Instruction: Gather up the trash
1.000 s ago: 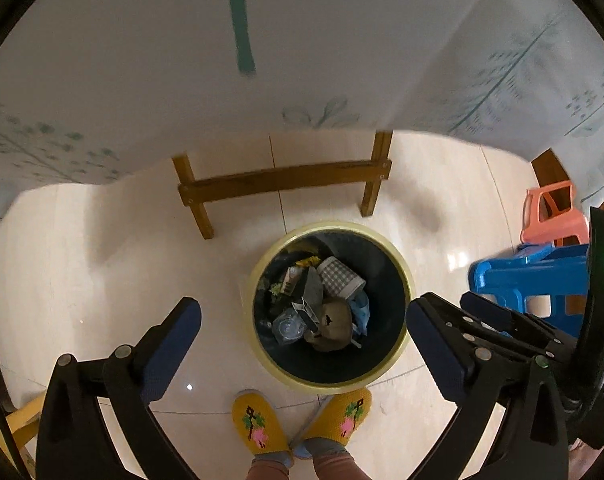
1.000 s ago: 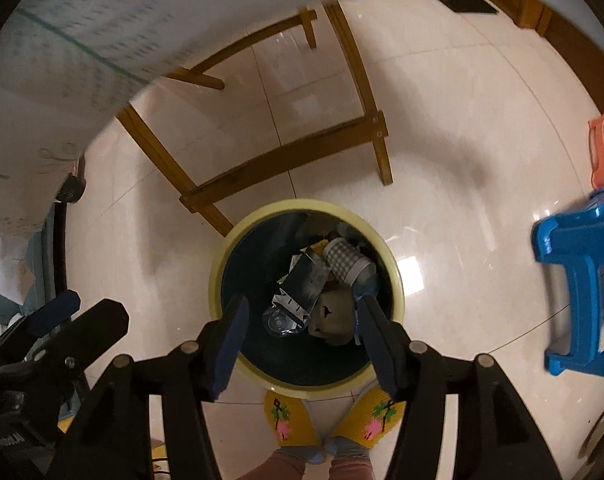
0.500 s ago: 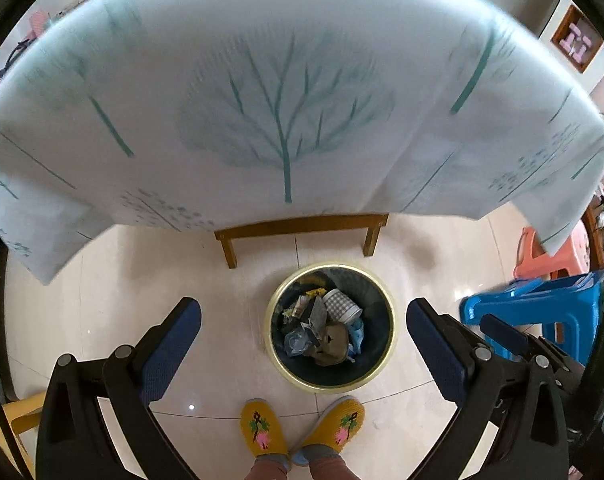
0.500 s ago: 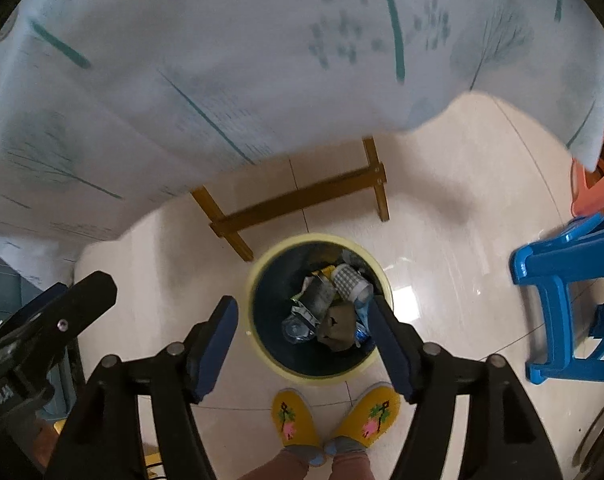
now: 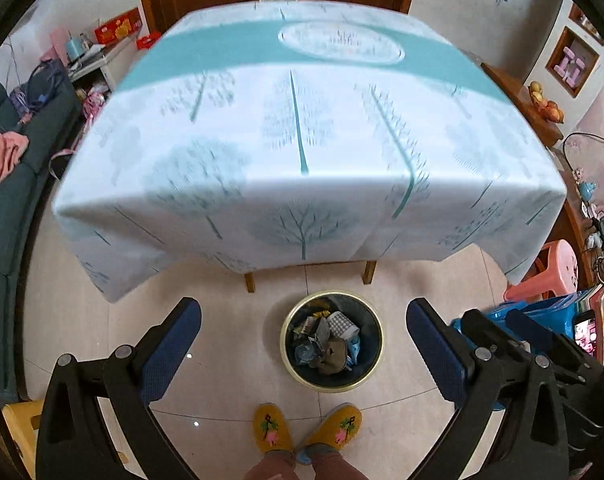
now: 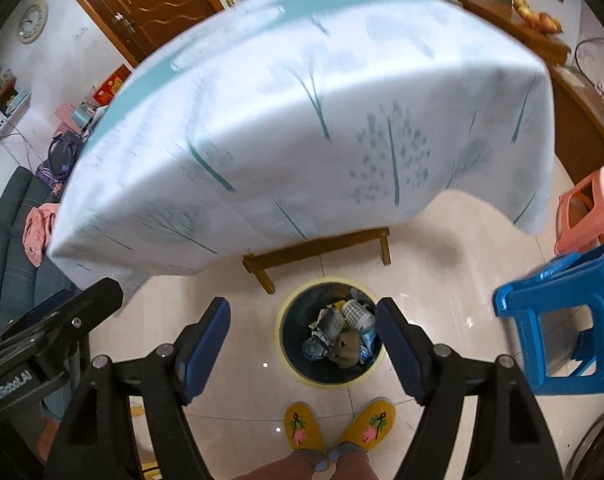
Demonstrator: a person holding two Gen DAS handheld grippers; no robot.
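Jaws on my right gripper (image 6: 302, 338) have just been opening and stand wide, empty; my left gripper (image 5: 303, 338) gapes wide too, empty. Below both, the bin (image 5: 375, 364) sits on the floor before the table (image 5: 302, 120), trash (image 5: 325, 344) piled inside, near yellow slippers (image 5: 272, 428).

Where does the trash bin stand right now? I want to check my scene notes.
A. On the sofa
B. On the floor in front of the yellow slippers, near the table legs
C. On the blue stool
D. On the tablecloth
B: the trash bin sits on the tiled floor just ahead of the yellow slippers, with the table legs behind it.
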